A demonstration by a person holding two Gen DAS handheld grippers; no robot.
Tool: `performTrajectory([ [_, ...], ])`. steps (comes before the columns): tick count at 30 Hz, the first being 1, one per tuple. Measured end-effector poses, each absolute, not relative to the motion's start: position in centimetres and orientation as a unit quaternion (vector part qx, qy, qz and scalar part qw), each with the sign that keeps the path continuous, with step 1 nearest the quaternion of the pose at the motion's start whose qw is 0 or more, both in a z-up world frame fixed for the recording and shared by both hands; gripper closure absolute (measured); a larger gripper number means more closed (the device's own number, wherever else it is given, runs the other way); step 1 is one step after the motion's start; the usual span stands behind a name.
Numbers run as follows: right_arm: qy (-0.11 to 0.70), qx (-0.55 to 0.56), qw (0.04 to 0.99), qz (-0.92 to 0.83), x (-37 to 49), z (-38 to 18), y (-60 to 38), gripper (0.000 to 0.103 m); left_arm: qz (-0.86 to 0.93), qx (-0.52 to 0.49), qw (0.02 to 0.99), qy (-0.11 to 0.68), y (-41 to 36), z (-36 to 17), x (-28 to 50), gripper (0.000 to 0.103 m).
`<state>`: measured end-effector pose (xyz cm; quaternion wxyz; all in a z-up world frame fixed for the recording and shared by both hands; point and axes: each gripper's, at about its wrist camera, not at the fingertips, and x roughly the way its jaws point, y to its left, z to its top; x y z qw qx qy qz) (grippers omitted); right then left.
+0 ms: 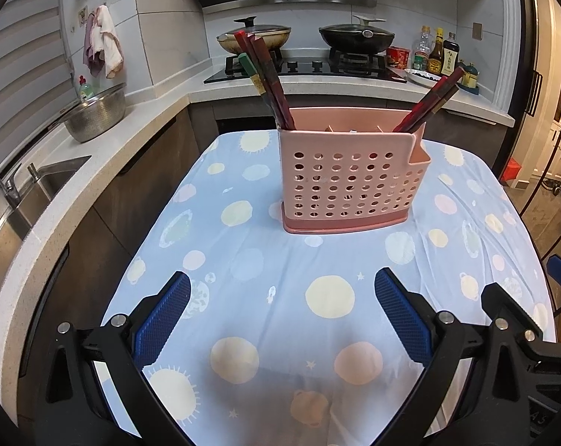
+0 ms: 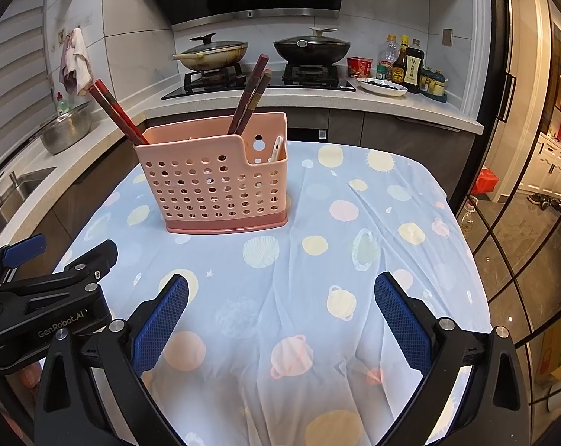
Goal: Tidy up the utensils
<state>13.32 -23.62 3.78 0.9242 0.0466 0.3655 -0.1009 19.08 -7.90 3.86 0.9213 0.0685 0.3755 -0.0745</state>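
On the counter both grippers, left and right, gape empty before the light, stiff, slippery chopsticks; best pinched mid-shaft.

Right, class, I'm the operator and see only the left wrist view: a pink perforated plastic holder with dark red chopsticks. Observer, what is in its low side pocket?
Observer: A white utensil handle leans in the low pocket of the pink perforated plastic holder.
Operator: Is the right gripper holding anything?
Observer: No, the right gripper is open, nothing between its blue pads.
Operator: Anything on the pocket's back wall?
Observer: A keyhole-shaped hanging hole.
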Motion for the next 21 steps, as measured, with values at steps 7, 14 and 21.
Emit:
performTrajectory([
  [7, 0.367, 0.047, 0.924, -0.1, 13.33, 3.72, -23.63, 0.006, -0.073, 0.072, 0.921, 0.375, -7.96, 3.81, 19.09, 0.008],
  [14, 0.364, 0.045, 0.925, -0.1, 13.32, 3.8, -23.6, 0.006, -0.073, 0.075, 0.922, 0.372, -8.01, 4.01, 18.97, 0.008],
  [21, 0.36, 0.044, 0.926, -0.101, 13.23, 3.99, -23.65, 0.006, -0.073, 0.083, 0.923, 0.369, -8.16, 4.19, 18.89, 0.008],
])
